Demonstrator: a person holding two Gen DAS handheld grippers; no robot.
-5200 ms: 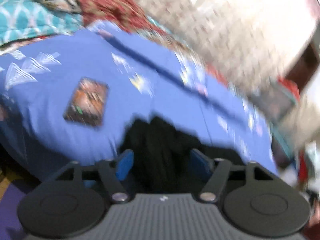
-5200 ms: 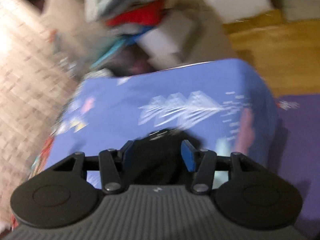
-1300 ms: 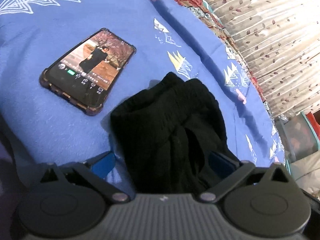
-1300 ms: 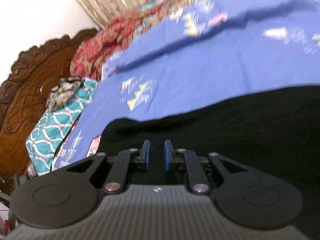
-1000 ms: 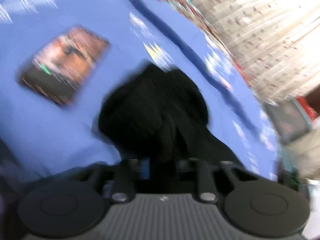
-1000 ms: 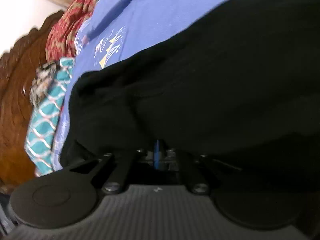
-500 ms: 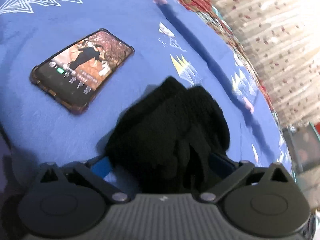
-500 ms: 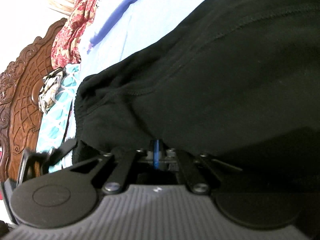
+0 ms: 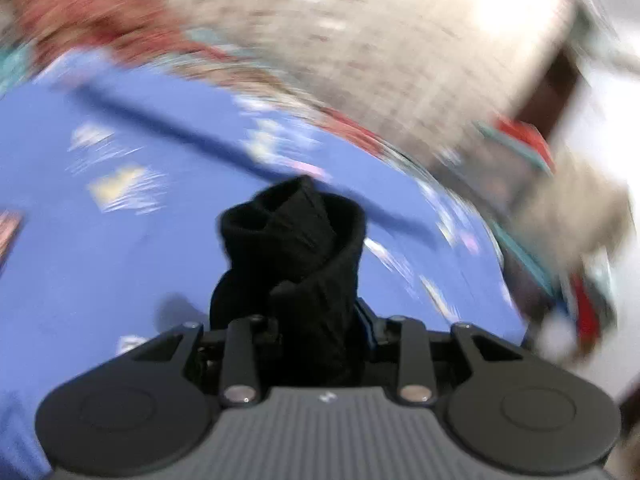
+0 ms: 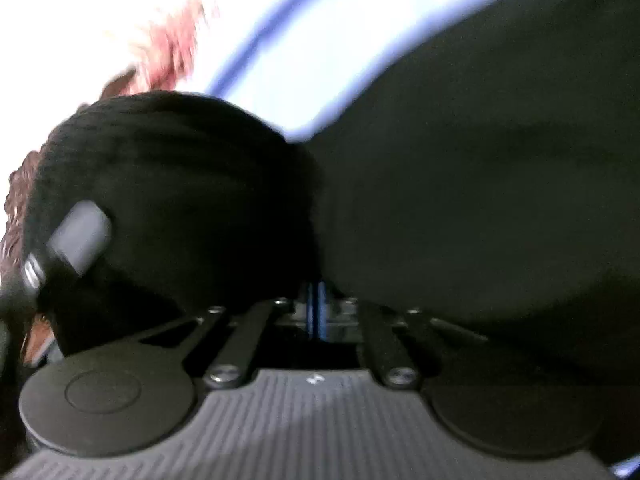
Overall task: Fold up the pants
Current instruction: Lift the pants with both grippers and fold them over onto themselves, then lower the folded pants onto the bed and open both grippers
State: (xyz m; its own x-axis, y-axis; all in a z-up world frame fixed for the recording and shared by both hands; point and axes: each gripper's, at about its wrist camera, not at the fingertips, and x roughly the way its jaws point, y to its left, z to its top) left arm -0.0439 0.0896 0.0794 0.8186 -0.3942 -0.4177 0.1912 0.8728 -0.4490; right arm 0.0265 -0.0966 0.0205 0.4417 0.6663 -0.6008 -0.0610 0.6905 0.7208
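The black pants [image 9: 296, 248] stand bunched up between the fingers of my left gripper [image 9: 320, 328], which is shut on them and holds them above the blue bedsheet [image 9: 120, 264]. In the right wrist view the pants [image 10: 460, 168] fill most of the frame. My right gripper [image 10: 316, 312] is shut on their fabric, its blue pads nearly touching. The other gripper's body [image 10: 76, 236] shows blurred at the left, wrapped in black cloth.
The bed is covered by a blue sheet with white prints. A red patterned blanket [image 9: 100, 28] lies at its far side. Beige curtains [image 9: 380, 40] hang behind. Clutter [image 9: 560, 208] sits past the bed's right end. The view is motion-blurred.
My left gripper closed on the pants and lifted them off the sheet; the phone slid out of view to the left. My right gripper stayed shut on the pants.
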